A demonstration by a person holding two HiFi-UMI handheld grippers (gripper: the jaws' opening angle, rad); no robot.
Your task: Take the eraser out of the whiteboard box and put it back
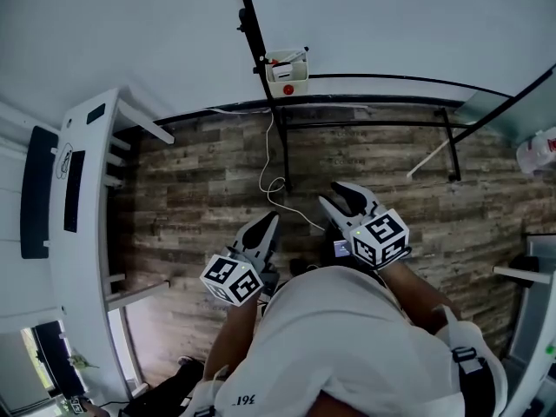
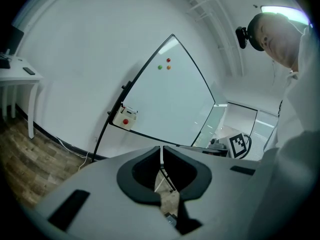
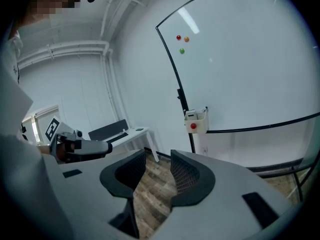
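Operator: Eraser isn't something I can pick out yet. I take it to sit inside the whiteboard box (image 1: 287, 72), the small white holder with a red dot that hangs at the lower corner of the whiteboard (image 3: 240, 59). It is well ahead of both grippers. Something pale pokes out of its top, too small for me to name.

Spotter: And your grippers?

Operator: My left gripper (image 1: 268, 224) has its jaws closed together, tips meeting, with nothing in them. My right gripper (image 1: 330, 194) stands about half open, and only the wooden floor (image 1: 200, 189) shows between its pads. Both hang over the floor, well apart from the box.

Spotter: How do you expect the eraser to handle?

Operator: Light, I'd judge, with a stiff plastic back over a soft felt face. It shouldn't be fragile, but smooth plastic can slip and felt gives under pressure. I'd take hold with the right gripper across the hard back, on its two long sides, not on the felt. Then I'd lift it straight up out of the box.

Spotter: Anything that worries you?

Operator: The box looks only hung on the board's frame. A sideways drag might tip it or pull out whatever shares it with the eraser. So I'd use a modest squeeze and a clean vertical lift, then the same path down to put it back.
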